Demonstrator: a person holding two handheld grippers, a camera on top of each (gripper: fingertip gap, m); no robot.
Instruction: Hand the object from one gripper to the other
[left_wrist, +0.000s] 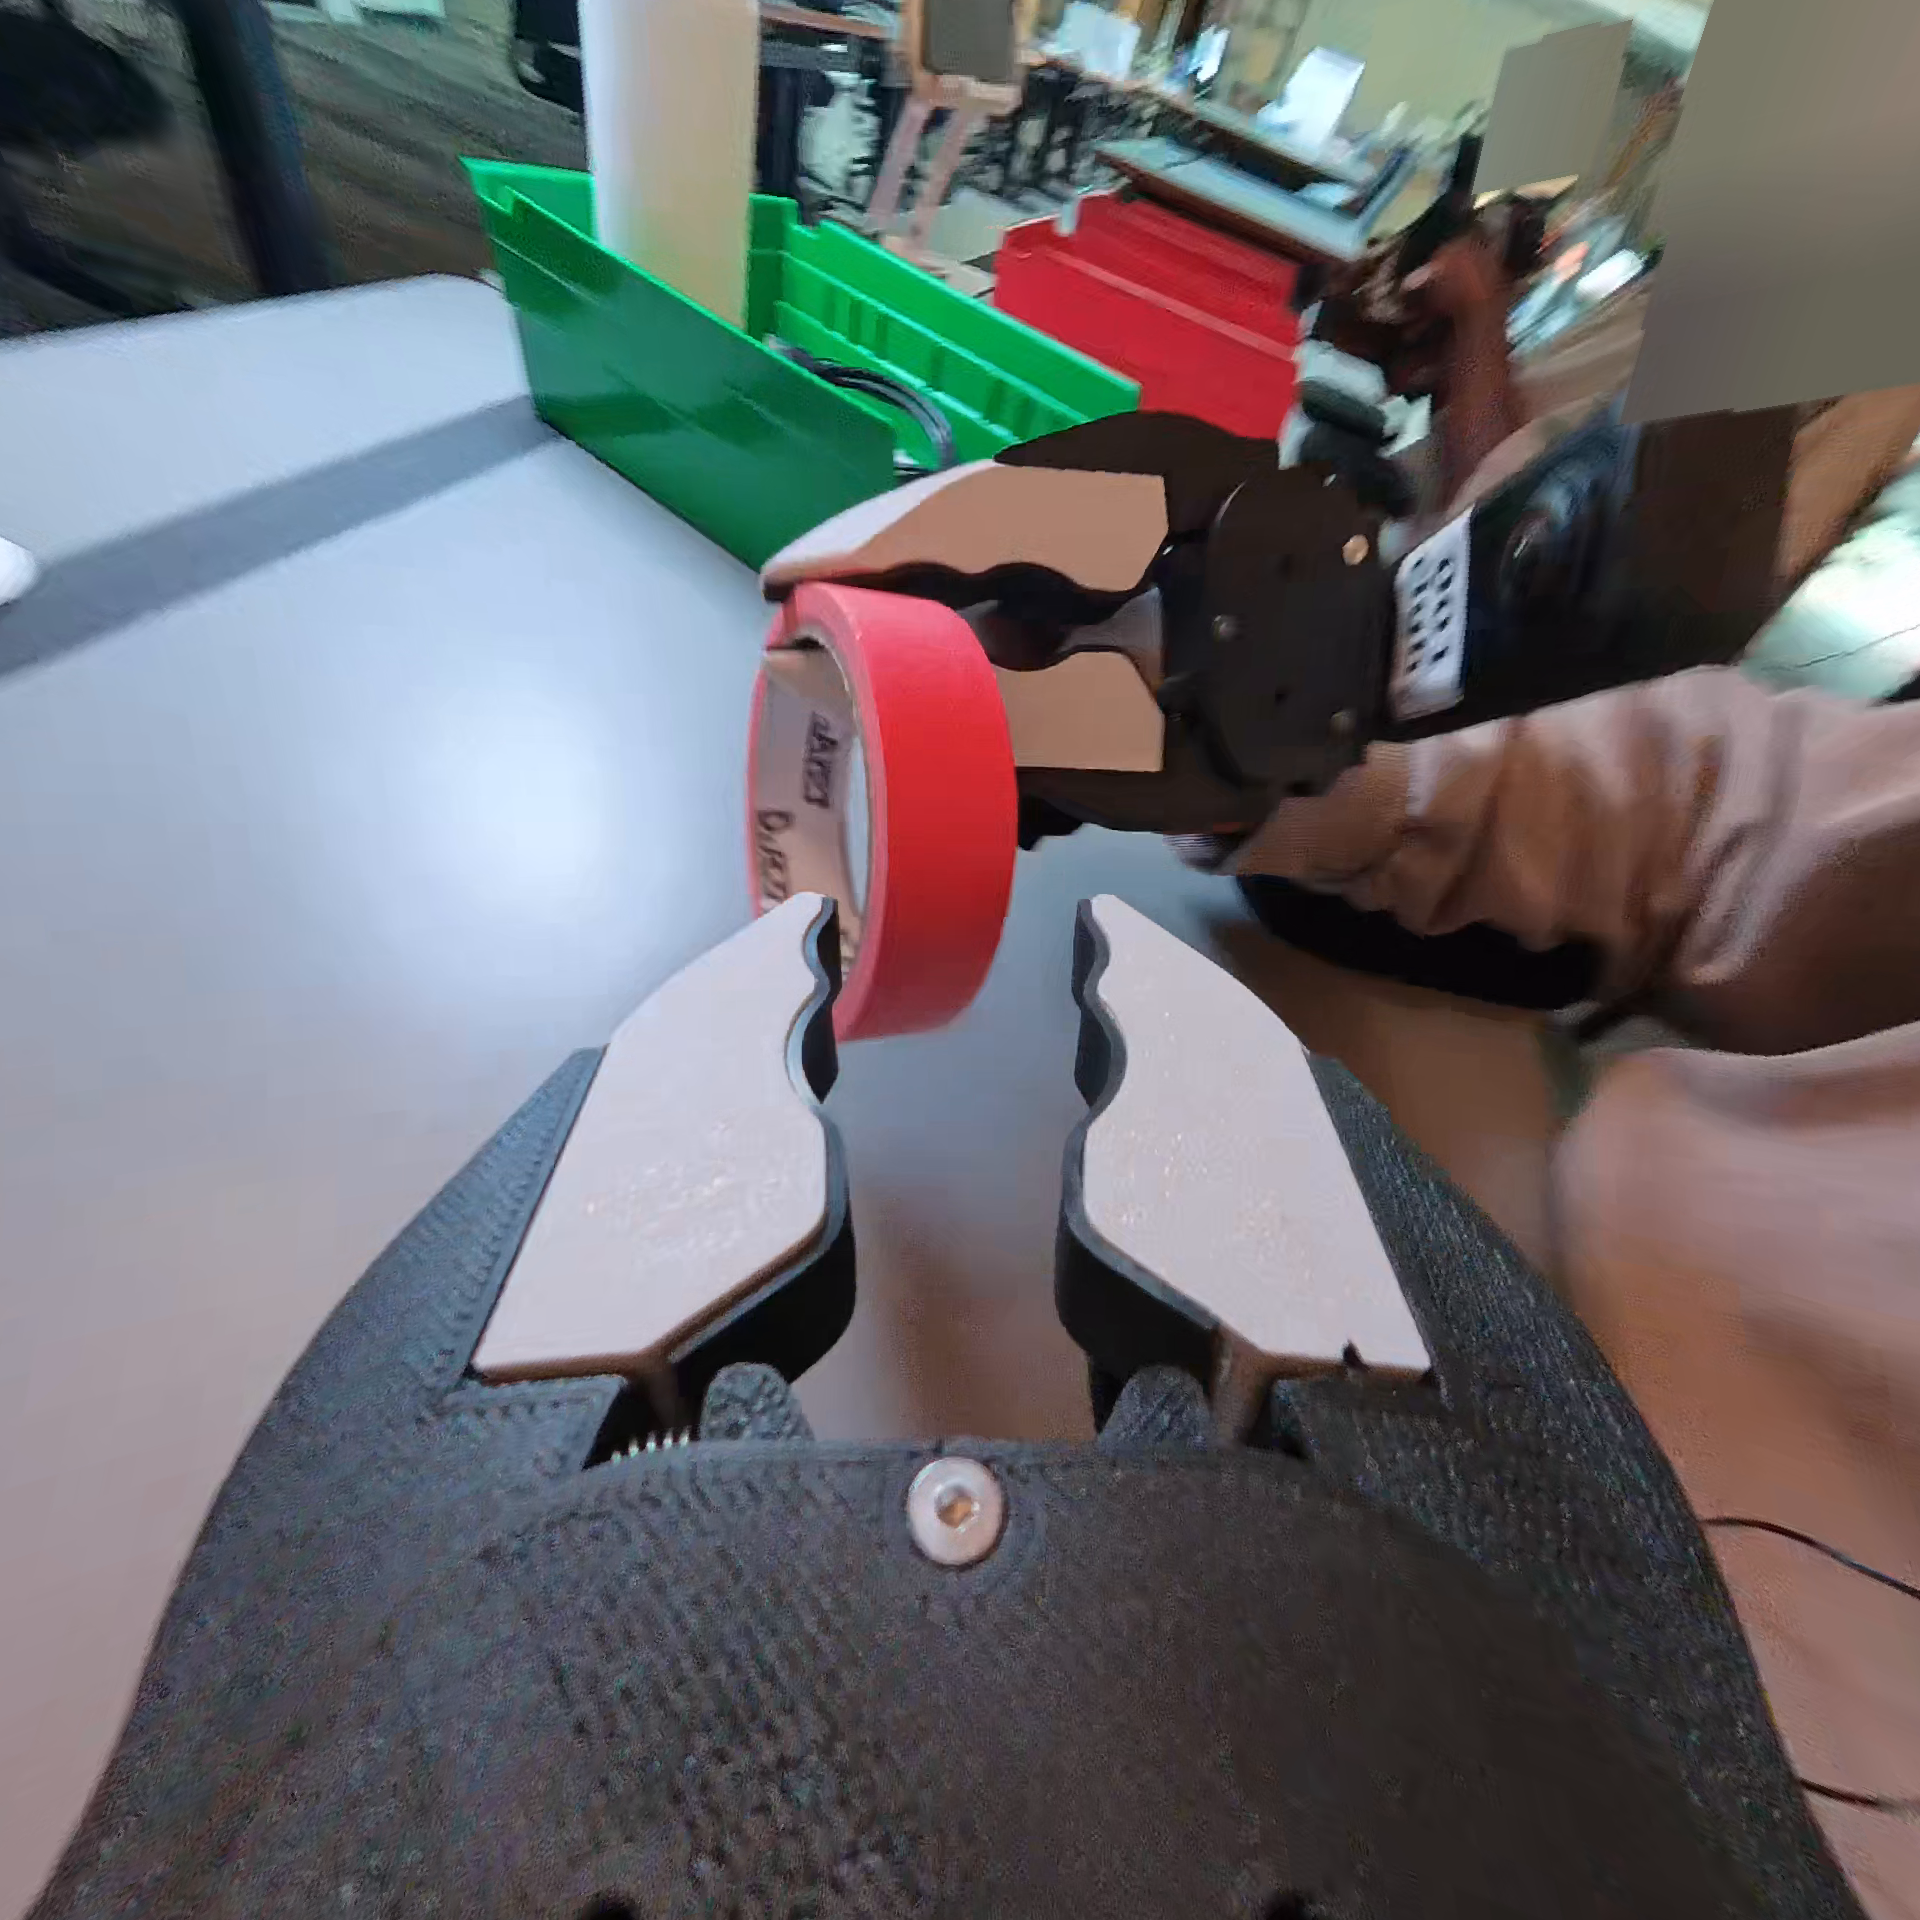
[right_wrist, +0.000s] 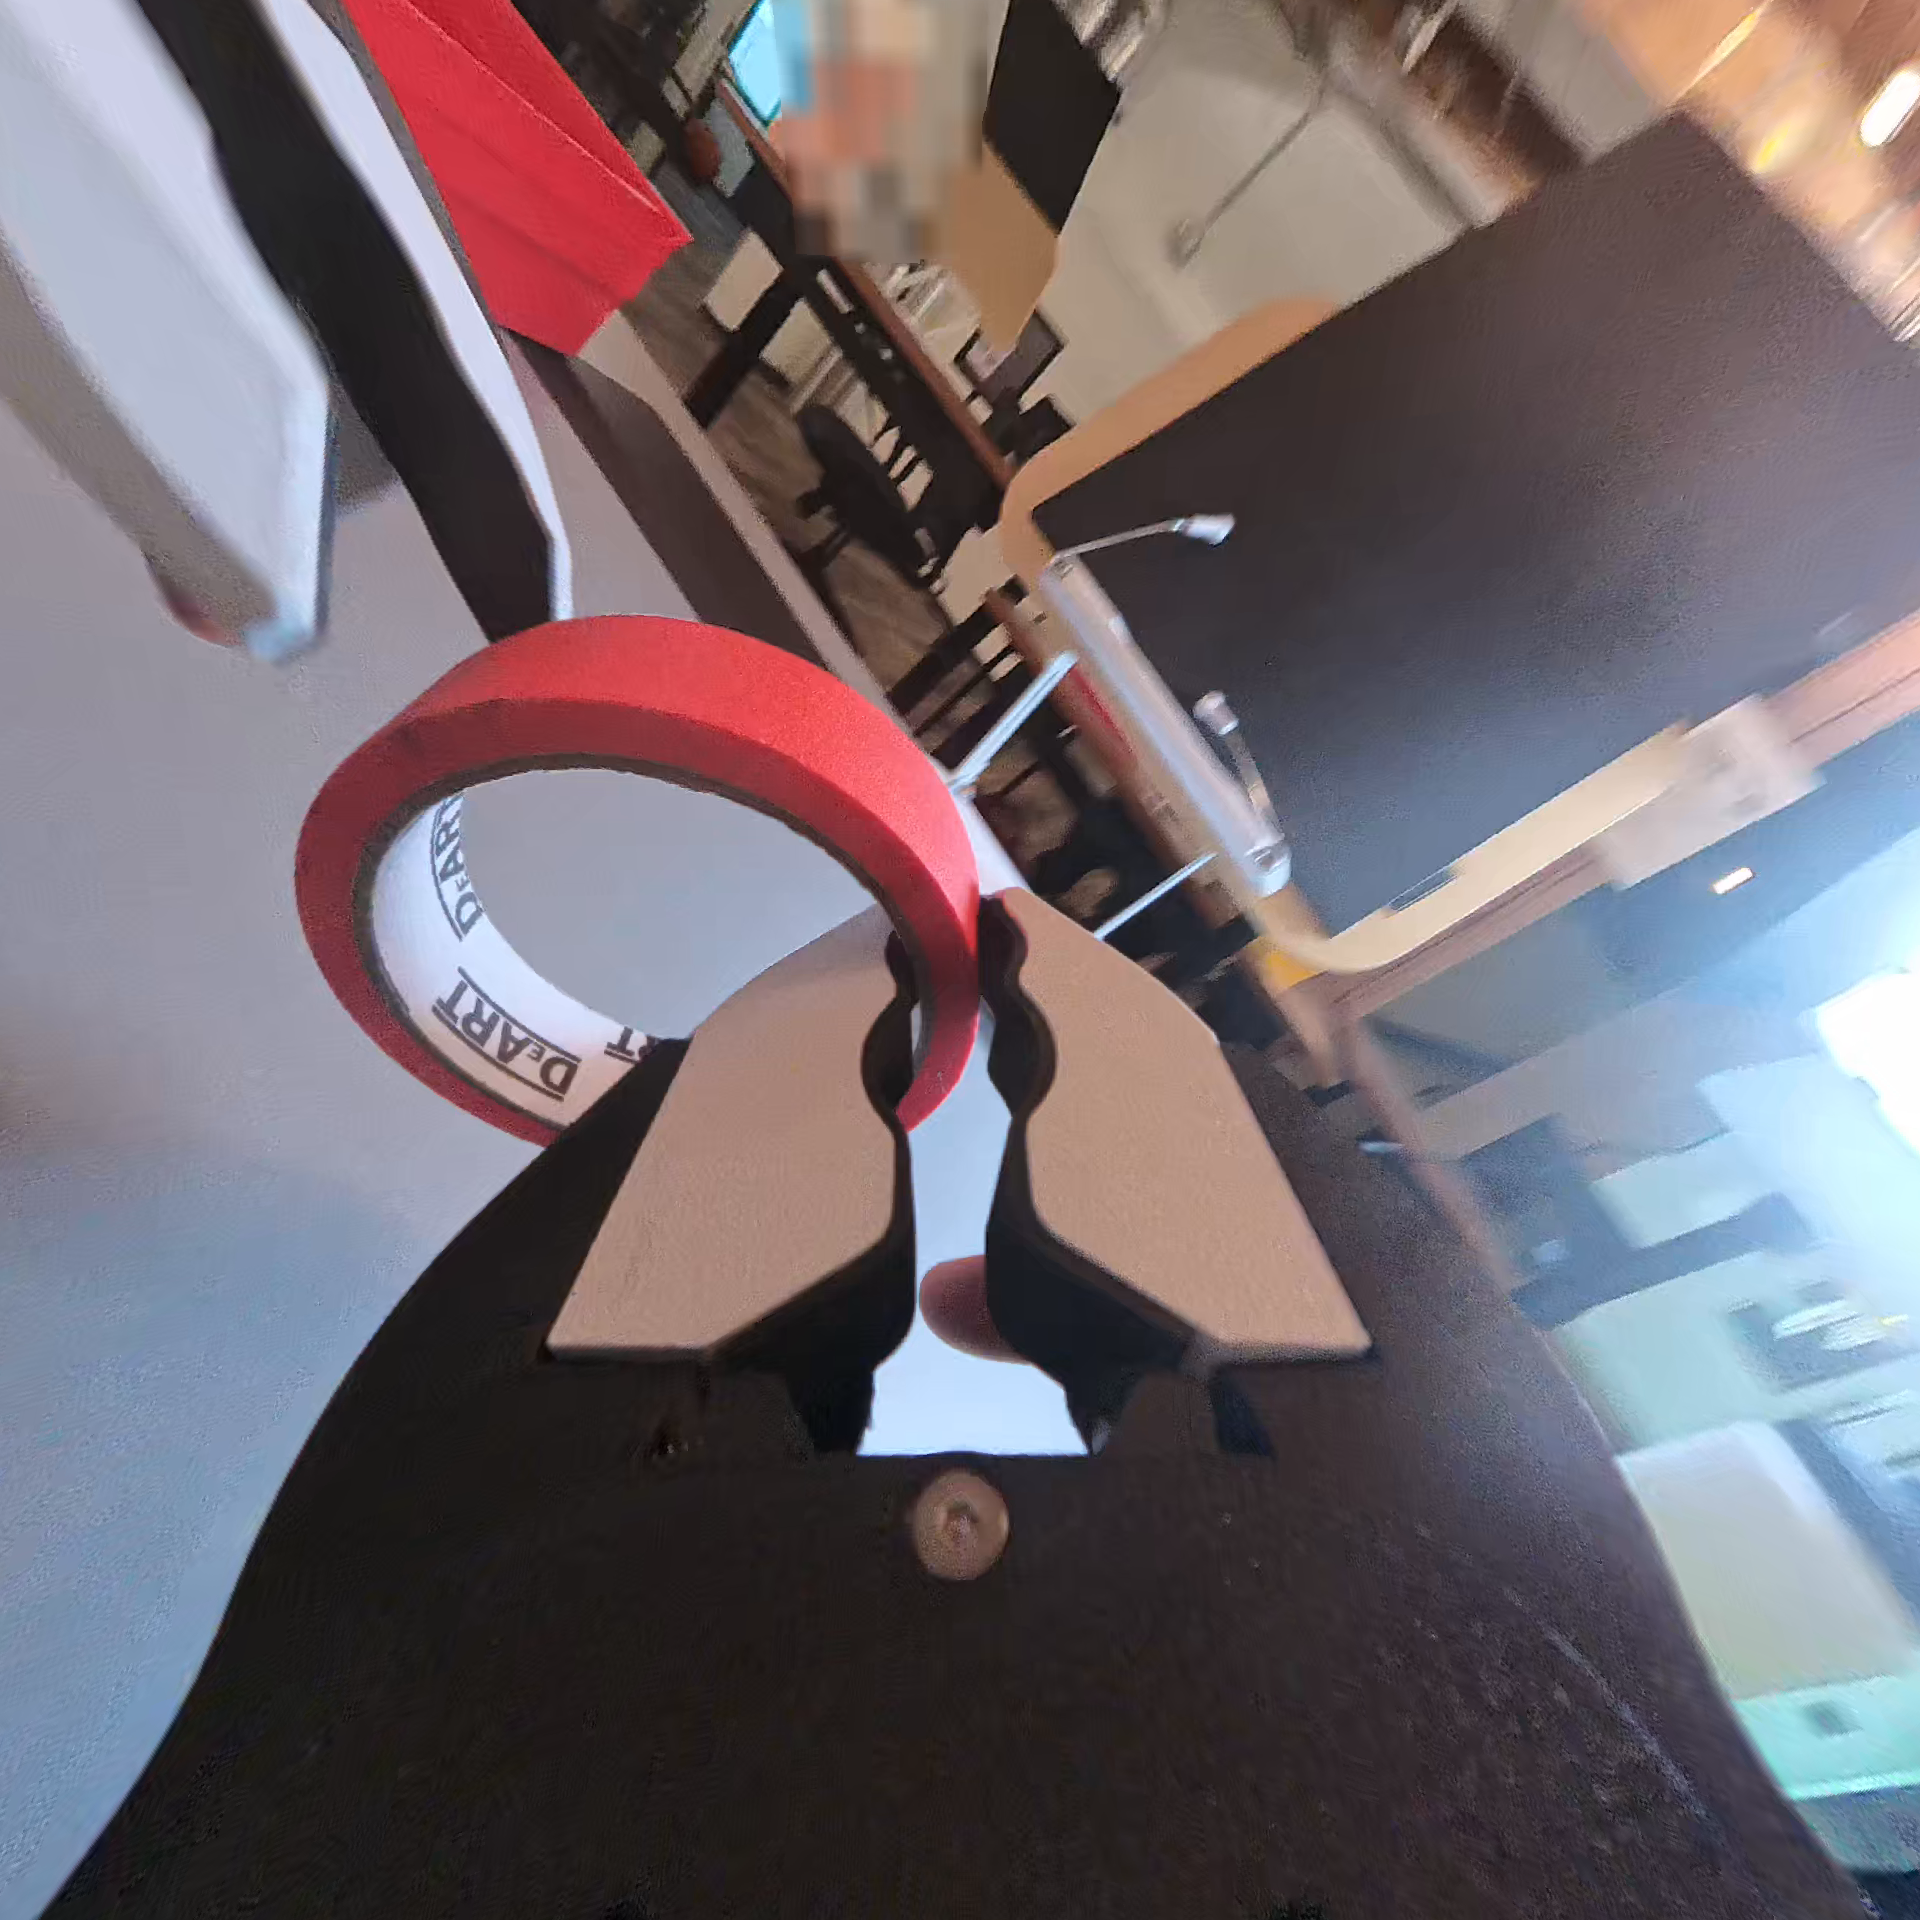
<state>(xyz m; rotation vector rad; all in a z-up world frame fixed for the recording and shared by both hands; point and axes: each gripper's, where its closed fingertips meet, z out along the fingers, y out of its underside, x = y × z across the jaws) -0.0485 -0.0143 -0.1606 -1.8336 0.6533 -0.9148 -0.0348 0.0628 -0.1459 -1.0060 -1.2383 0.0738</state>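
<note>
Green bin (left_wrist: 707, 416) & red bin (left_wrist: 1153, 312) block far side; table (left_wrist: 312, 831) left free.

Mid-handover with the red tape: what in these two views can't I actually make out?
- Left wrist view: lower rim of the tape roll, hidden behind the left gripper finger; contact unclear.
- Left wrist view: green bin contents, hidden by its wall.
- Right wrist view: left gripper blurred, cut off by the top-left edge.

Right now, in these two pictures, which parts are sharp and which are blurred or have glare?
Left wrist view: the left gripper and red tape roll are sharp; the green bin and room behind are soft, and pale glare lies on the grey table. Right wrist view: the tape and right gripper are sharp; the tilted background smears.
</note>
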